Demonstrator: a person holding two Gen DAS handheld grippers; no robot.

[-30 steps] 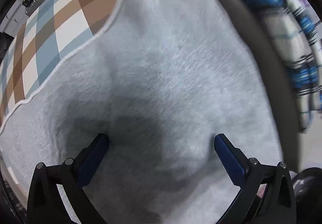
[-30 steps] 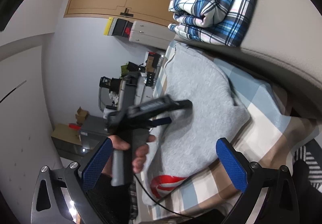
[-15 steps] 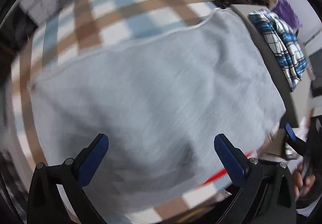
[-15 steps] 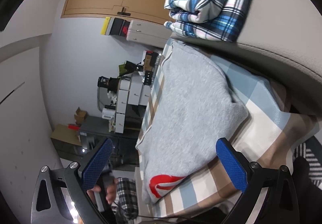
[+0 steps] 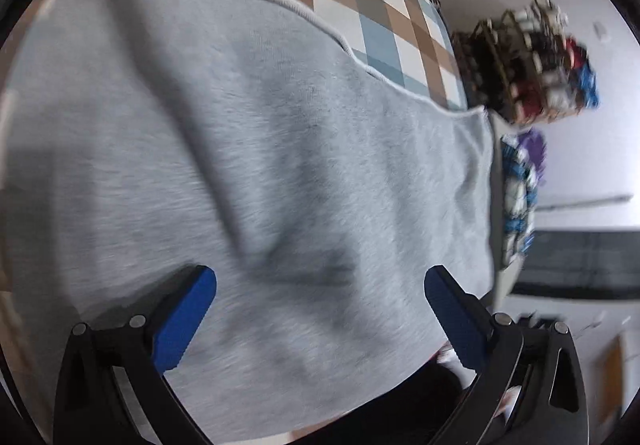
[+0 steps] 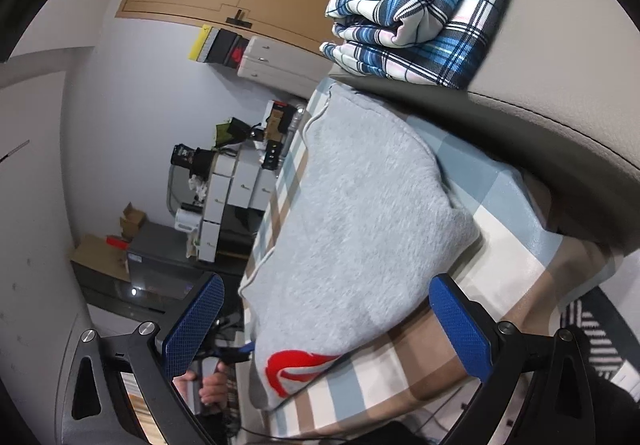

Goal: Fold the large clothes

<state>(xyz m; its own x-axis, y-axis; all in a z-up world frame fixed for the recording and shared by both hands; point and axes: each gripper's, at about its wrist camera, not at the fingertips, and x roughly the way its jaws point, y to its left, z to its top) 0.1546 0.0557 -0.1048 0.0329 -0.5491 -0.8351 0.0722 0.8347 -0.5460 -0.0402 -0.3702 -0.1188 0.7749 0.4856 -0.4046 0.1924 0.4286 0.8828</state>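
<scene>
Lying folded on a checked bed cover (image 6: 516, 201), the grey sweatshirt (image 6: 360, 229) fills most of the left wrist view (image 5: 260, 173), its corded edge running beside the brown, blue and white squares (image 5: 360, 5). The left gripper (image 5: 320, 285) hovers over the cloth with its blue-padded jaws spread wide and nothing between them; whether the tips touch the fabric cannot be told through the blur. The right gripper (image 6: 326, 299) is likewise wide open and empty, held off the near end of the garment, where a red print (image 6: 296, 365) shows. A hand (image 6: 208, 385) grips a tool handle low at the left of the right wrist view. A folded blue plaid garment (image 6: 420, 5) rests on a beige ledge (image 6: 560, 45) beside the bed.

Half a second ago the left camera saw the sweatshirt from farther off, with cover on both sides; now it is closer and turned toward the wall and a cluttered rack (image 5: 532, 65). The right view has barely changed.
</scene>
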